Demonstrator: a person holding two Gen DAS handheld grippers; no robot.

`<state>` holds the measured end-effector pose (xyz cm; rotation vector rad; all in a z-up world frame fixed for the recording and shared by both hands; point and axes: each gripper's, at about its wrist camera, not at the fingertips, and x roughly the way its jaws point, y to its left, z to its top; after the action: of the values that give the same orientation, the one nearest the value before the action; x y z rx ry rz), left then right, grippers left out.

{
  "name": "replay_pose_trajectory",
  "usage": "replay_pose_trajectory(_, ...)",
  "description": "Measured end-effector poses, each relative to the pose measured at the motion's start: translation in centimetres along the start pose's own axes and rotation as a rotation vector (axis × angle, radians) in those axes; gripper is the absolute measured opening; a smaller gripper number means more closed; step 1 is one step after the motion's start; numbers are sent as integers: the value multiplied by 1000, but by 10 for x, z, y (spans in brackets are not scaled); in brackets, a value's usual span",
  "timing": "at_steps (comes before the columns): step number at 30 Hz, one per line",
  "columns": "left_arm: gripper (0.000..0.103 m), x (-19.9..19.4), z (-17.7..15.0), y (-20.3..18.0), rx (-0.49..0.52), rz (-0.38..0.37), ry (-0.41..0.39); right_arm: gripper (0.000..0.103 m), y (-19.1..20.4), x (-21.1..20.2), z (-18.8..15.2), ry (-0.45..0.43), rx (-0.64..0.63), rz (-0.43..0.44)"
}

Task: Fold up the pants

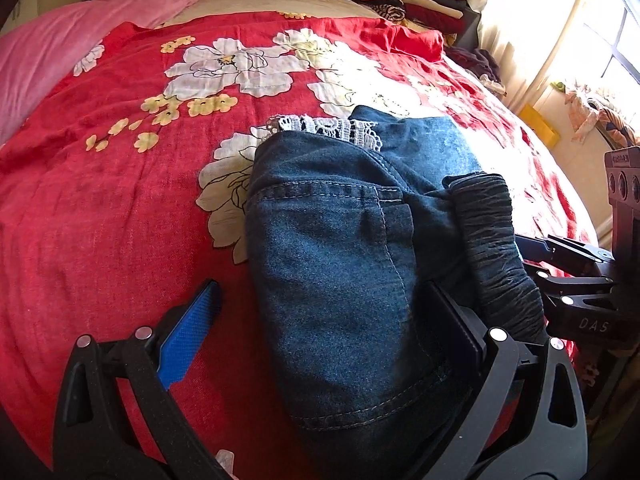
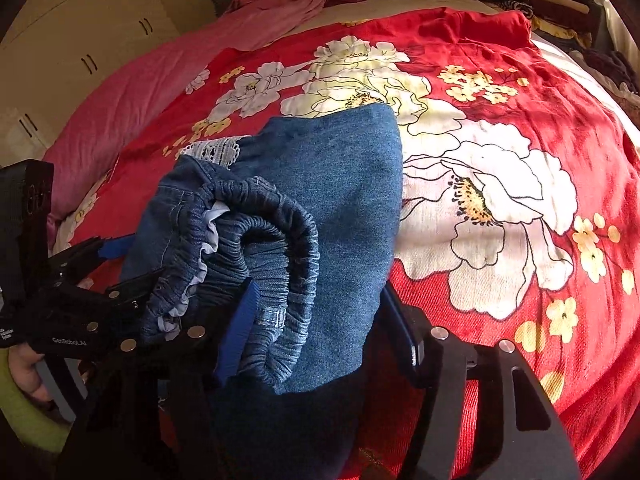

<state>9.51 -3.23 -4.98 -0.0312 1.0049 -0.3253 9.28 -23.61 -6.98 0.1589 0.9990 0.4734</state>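
Jeans [image 1: 344,264], folded into a thick bundle, lie at centre frame on the bed [image 1: 120,208], lace trim [image 1: 324,128] showing at their far edge. In the left wrist view, the left hand-held gripper [image 1: 328,320] stands wide at lower frame, its blue pad [image 1: 188,340] on the cover left of the denim, the other finger under the bundle's right side. In the right wrist view, the right hand-held gripper [image 2: 320,328] is half open around the waistband [image 2: 256,260]; whether its pads press, I cannot tell.
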Motion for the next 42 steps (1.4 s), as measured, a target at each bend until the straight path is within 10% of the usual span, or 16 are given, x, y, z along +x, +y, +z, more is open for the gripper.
replay_pose_trajectory(10, 29, -9, 7, -13, 13, -50, -40, 18, 21, -14, 3, -67, -60, 30)
replay_pose_trajectory(25, 27, -41, 52, 11, -14, 17, -171, 17, 60, -17, 59, -158, -182, 25)
replay_pose_trajectory(42, 35, -11, 64, 29, -35, 70, -130, 22, 53, 22, 82, -94, -216, -117)
